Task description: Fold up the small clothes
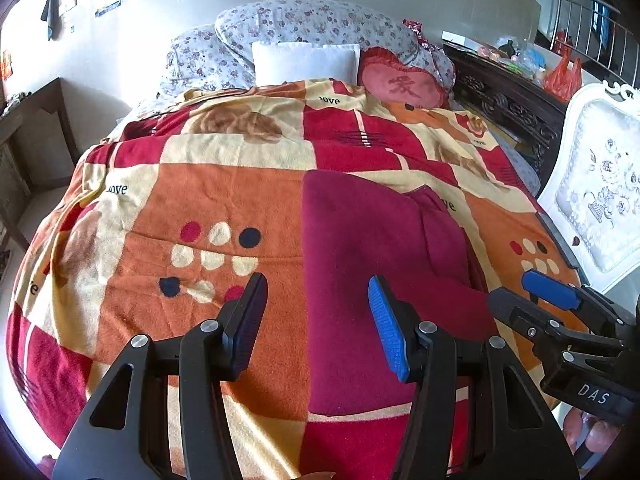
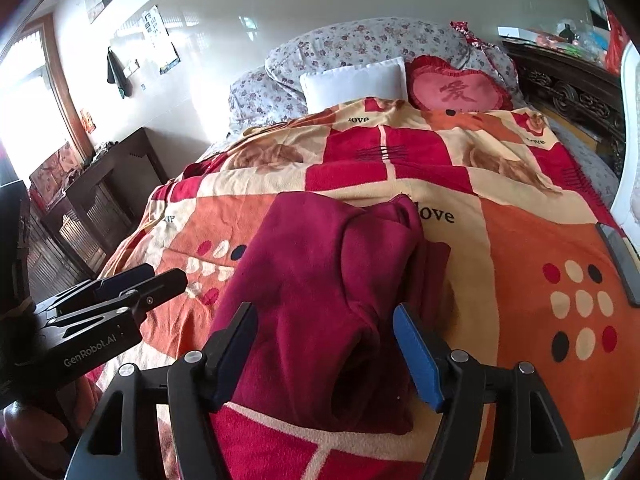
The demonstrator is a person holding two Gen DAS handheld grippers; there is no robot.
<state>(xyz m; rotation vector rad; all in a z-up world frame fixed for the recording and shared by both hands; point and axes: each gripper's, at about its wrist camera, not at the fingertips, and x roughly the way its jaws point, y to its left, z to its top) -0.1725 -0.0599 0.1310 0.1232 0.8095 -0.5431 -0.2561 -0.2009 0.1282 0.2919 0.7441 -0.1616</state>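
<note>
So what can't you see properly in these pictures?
- Maroon garment: its near edge sits behind the right claw in the right wrist view; what kind of garment is unclear.
- Dresser clutter: too small, left wrist view.
- Wall posters: washed out by glare.
- Dark flat object: cut off at the right edge.

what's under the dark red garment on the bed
The dark red garment lies on a patchwork blanket of orange, red and cream squares, which shows all around it. The part of the blanket beneath the garment is covered, as is the mattress.

Patterned blanket (image 1: 200,208), heart cushion (image 2: 456,90), white pillow (image 1: 306,62)
</note>
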